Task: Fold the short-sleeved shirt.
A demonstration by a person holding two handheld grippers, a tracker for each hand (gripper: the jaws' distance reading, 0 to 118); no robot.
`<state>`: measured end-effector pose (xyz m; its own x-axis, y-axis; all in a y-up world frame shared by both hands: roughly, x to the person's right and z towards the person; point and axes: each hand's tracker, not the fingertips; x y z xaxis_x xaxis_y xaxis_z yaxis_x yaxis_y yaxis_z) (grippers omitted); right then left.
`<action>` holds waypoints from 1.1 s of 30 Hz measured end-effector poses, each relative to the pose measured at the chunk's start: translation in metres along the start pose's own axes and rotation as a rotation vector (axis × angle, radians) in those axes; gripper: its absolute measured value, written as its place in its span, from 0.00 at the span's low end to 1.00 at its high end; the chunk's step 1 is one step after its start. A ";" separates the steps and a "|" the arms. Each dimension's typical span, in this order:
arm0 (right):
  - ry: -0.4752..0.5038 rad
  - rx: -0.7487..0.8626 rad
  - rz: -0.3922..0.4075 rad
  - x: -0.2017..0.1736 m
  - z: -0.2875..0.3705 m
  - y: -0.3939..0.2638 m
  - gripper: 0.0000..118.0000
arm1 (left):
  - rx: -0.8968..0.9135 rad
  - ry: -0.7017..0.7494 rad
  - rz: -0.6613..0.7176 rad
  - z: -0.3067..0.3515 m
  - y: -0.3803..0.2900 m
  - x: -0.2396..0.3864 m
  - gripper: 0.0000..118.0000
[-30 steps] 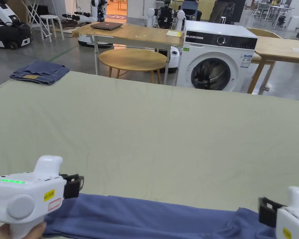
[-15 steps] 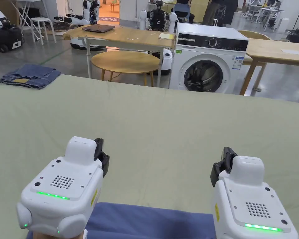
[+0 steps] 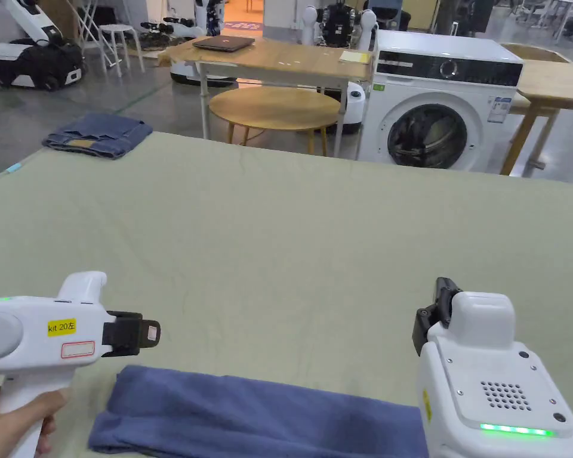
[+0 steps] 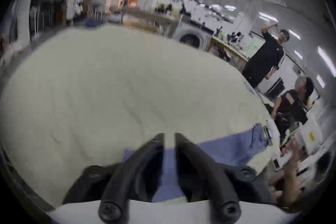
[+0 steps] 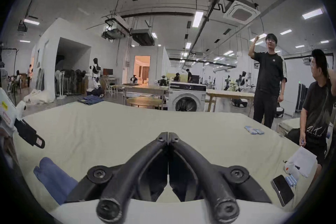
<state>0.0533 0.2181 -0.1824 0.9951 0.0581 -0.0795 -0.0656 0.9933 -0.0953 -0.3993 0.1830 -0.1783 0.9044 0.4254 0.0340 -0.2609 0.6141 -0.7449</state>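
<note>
Blue shirt [image 3: 255, 414] lies folded into a long strip at the near edge of the green surface [image 3: 315, 238]. Left claw [image 3: 150, 332] hovers above its left end, jaws a narrow gap apart, empty. Right claw [image 5: 168, 136] pressed closed, empty. Folded jeans [image 3: 97, 135] at the far left corner; phone [image 5: 282, 189] near right.

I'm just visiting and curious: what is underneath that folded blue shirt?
The blue shirt lies flat on a pale green cloth that covers the whole work surface. What the cloth itself rests on is hidden. The shirt's right end is hidden behind the right hand-held gripper.
</note>
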 end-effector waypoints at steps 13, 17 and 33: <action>0.015 -0.081 0.012 0.000 -0.007 -0.017 0.00 | -0.270 -0.321 0.391 -0.042 -0.055 -0.094 0.57; 0.017 -0.085 0.018 -0.001 -0.005 -0.018 0.00 | -0.157 -0.483 0.517 -0.052 -0.067 -0.101 0.57; 0.007 -0.097 0.033 0.013 -0.002 -0.019 0.00 | -0.155 -0.309 0.388 -0.036 -0.047 -0.073 0.05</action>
<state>0.0669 0.2000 -0.1835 0.9918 0.0898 -0.0915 -0.1057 0.9764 -0.1883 -0.4415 0.0992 -0.1696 0.6026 0.7934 -0.0866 -0.4829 0.2760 -0.8310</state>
